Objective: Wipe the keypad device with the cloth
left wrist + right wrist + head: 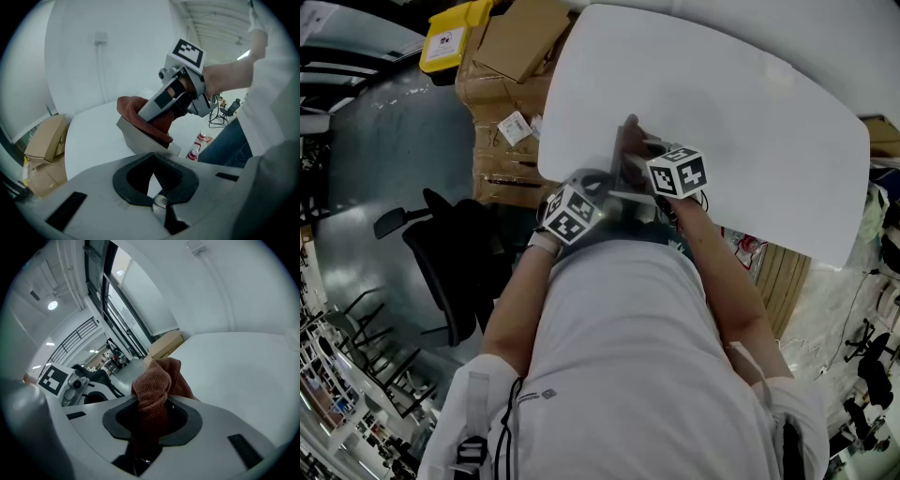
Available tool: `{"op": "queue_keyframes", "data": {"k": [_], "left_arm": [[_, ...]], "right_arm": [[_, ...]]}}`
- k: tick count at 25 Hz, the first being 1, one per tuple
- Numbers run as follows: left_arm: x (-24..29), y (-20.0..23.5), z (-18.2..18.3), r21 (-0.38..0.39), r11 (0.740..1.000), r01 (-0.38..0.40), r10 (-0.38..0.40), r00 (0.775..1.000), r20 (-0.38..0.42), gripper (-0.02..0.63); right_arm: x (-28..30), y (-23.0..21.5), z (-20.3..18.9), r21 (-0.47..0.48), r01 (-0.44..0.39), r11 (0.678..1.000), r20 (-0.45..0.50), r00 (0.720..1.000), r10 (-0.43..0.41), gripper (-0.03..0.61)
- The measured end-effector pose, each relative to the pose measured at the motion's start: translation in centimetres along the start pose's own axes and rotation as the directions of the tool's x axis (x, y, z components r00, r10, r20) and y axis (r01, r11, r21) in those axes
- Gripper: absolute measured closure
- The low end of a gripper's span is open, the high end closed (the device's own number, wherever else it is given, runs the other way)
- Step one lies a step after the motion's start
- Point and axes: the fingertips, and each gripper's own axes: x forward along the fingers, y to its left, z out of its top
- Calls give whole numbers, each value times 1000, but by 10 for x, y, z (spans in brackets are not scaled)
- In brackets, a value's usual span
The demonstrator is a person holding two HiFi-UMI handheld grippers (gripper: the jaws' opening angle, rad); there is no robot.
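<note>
The keypad device is a thin grey slab held tilted over the white table; only its plain side and edge face the left gripper view. My left gripper is shut on its lower edge. My right gripper is shut on a brown cloth, whose bunched end sticks out past the jaws. In the left gripper view the cloth presses on the slab's upper part under the right gripper. From the head view both grippers meet at the device by the table's near edge.
Cardboard boxes and a yellow bin stand left of the table. A black office chair is on the floor at the left. Red cans lie on the floor beside the person's leg.
</note>
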Motion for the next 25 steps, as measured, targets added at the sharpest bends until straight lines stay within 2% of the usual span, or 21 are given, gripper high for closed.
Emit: {"op": "queue_keyframes", "data": {"k": [10, 16, 25], "left_arm": [[0, 0, 0, 1, 1000, -7, 7, 1000, -1, 603], [3, 3, 1, -1, 1000, -15, 15, 1000, -2, 603], [2, 3, 0, 10, 1000, -25, 26, 1000, -14, 603]], "right_arm": [[3, -4, -6, -64, 41, 997, -16, 999, -42, 477], [1, -18, -14, -47, 59, 997, -16, 998, -60, 477], [-3, -45, -42, 47, 90, 995, -47, 995, -88, 477]]}}
